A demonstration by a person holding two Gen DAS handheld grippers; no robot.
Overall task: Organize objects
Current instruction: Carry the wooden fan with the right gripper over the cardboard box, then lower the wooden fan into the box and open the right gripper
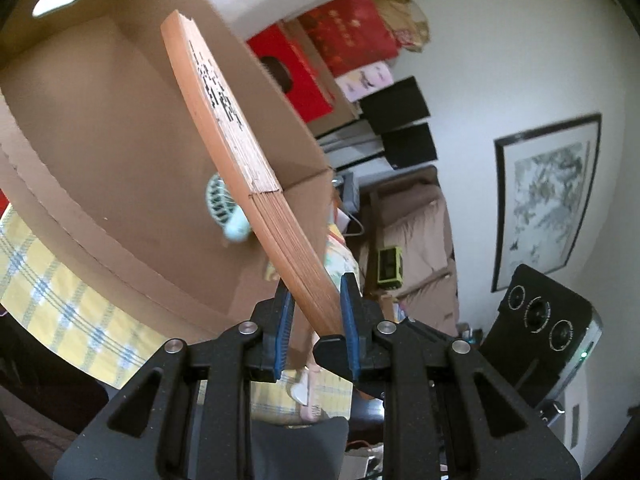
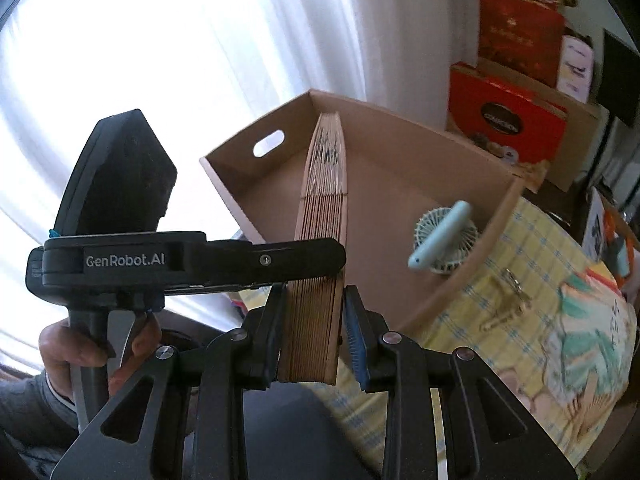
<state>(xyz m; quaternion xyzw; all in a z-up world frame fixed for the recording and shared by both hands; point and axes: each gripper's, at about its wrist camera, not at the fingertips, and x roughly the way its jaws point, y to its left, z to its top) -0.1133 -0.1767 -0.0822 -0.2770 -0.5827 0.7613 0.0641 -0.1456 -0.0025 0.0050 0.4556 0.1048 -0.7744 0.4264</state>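
While both claws bracket the folded fan (image 1: pixel 240 152), grip unclear, right view alone shows keys (image 2: pixel 506 300); mini fan (image 1: pixel 224 208) boxed

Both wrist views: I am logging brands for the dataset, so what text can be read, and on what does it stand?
"GenRobot.AI": white lettering on the left gripper body, seen from the right wrist.
Black brush characters on the folded fan: blurred, not readable.
Round dark label on the red gift box: too blurred to read.
Gold print on the upper red box: too small to read.
No other legible text.
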